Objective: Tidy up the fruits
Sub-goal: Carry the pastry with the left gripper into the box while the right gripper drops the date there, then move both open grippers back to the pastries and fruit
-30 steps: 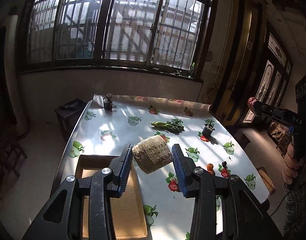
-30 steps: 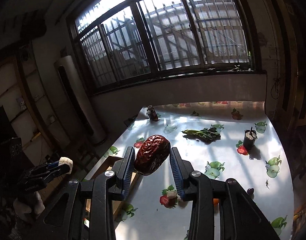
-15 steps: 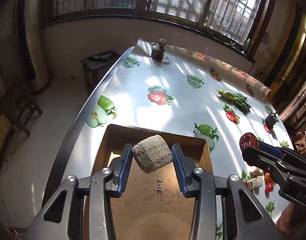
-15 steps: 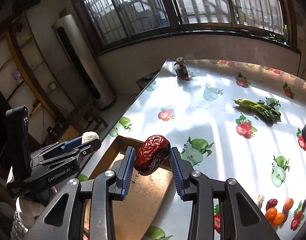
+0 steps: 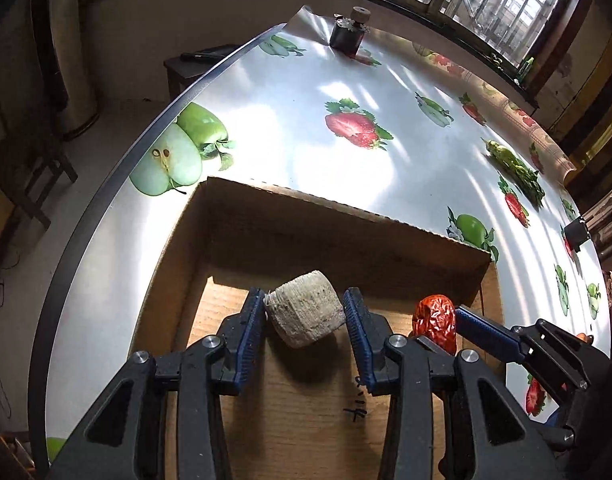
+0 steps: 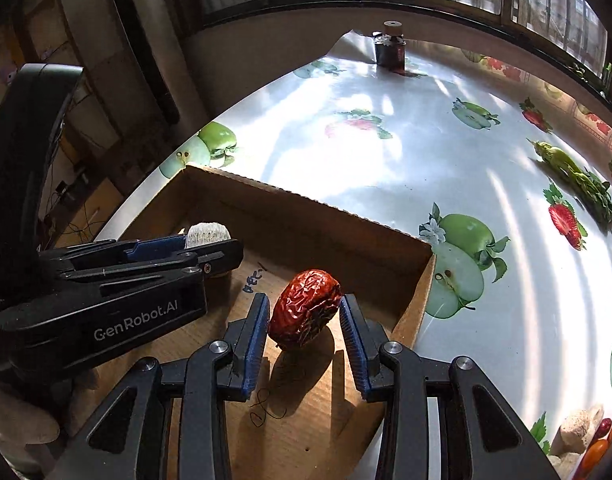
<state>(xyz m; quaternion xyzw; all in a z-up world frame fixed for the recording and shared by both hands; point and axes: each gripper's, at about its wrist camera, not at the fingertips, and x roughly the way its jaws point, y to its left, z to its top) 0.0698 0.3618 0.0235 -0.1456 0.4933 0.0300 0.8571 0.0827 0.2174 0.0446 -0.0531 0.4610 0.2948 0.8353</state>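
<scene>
Both jaws grip fruit over the cardboard box point(image 5: 306, 208): left gripper point(image 5: 304, 312) clamps a pale chunk point(image 5: 303, 314), right gripper point(image 6: 301, 312) a red date point(image 6: 306, 306), poised low for release inside.

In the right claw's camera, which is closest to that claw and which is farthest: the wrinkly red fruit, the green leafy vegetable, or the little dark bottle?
1. The wrinkly red fruit, pinched in the right claw over the cardboard box.
2. The green leafy vegetable, out on the table to the right.
3. The little dark bottle, at the table's far edge by the window.
</scene>
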